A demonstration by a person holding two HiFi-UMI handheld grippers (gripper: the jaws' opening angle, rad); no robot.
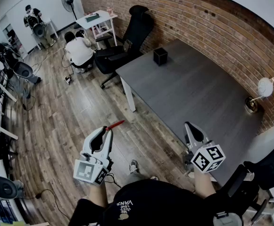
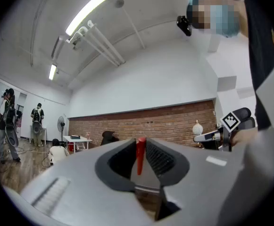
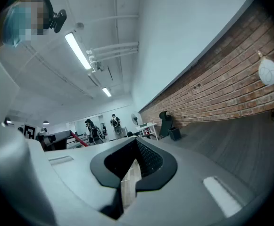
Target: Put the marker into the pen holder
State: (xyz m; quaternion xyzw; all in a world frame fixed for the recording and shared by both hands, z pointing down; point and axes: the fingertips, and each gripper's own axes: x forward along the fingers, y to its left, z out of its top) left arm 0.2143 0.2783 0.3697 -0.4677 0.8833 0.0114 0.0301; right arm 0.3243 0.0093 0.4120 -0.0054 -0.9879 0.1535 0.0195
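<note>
Left gripper [image 1: 109, 133] is sitting nearest, lower left, pointing level over the wood floor [image 1: 56, 126]. Its jaws are clamping a red marker [image 1: 115, 125], whose end is sticking out ahead of the pads. Right gripper [image 1: 188, 125] is hovering over the near edge of the grey table [image 1: 193, 93], jaws pressed together with nothing between them. Marker is sitting well apart from the black pen holder [image 1: 160, 56], which is standing upright near the table's far corner. White lamp [image 1: 265, 87] is standing at the table's right edge by the brick wall [image 1: 198, 18]. Beyond, a black chair [image 1: 129, 36] is standing, and a person [image 1: 79, 52] is crouching on the floor.
</note>
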